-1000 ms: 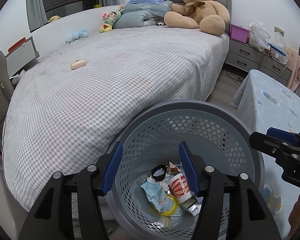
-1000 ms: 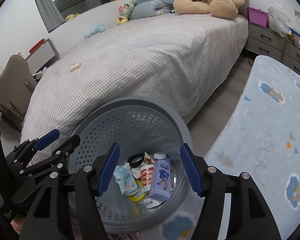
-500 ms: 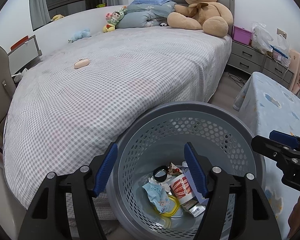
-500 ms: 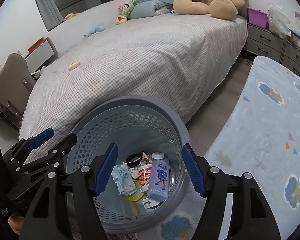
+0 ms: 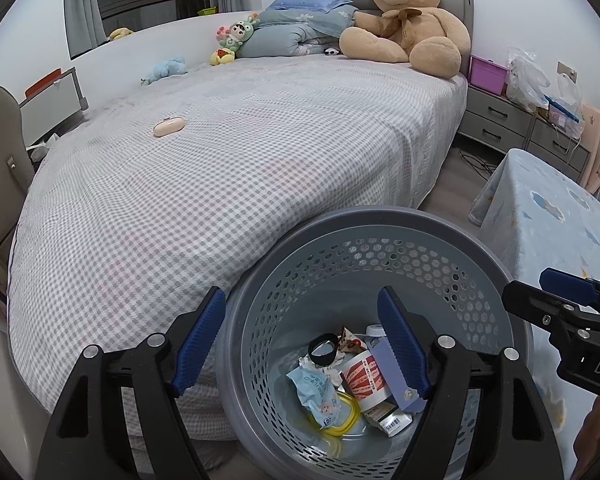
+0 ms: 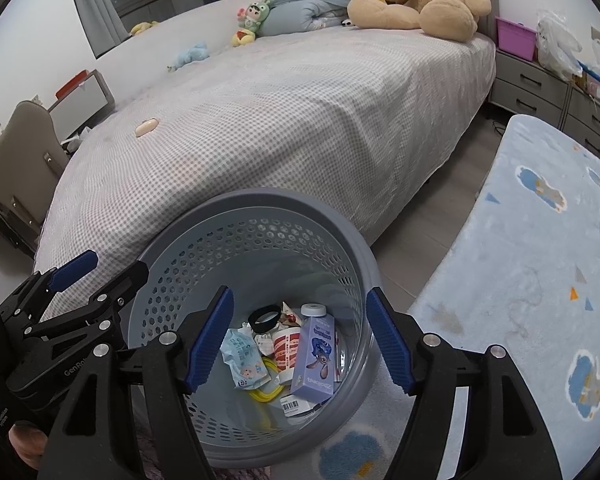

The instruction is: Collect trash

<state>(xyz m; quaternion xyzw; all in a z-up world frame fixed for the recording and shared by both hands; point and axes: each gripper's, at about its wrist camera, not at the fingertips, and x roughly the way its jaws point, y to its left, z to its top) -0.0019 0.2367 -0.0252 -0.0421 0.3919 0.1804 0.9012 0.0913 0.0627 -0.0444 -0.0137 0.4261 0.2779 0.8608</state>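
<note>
Left wrist view: the left gripper (image 5: 300, 336) is seen with its jaws spread wide and nothing held between them, hanging above the grey perforated basket (image 5: 380, 220), whose near wall and interior lie between and just beyond the jaws. In the right wrist view the right gripper (image 6: 300, 336) is likewise wide open and empty, with the same basket directly below and ahead. All the trash that can be made out is already inside the basket, below the jaws: a black ring (image 6: 265, 317), a crumpled blue wrapper (image 6: 244, 356), a red-striped cup (image 6: 286, 350), a lilac carton (image 6: 314, 354) lying with its long axis pointing away from the jaws, and a yellow loop (image 6: 266, 394) at the bottom. Beyond the jaws the checked bed (image 5: 240, 152) is seen to carry one small pink oval object (image 5: 169, 126), well apart and ahead to the left; whether it counts as trash cannot be told. If it does, the left gripper is judged the nearer. To the right of the jaws a blue rug (image 6: 540, 260) lies on the floor.
</note>
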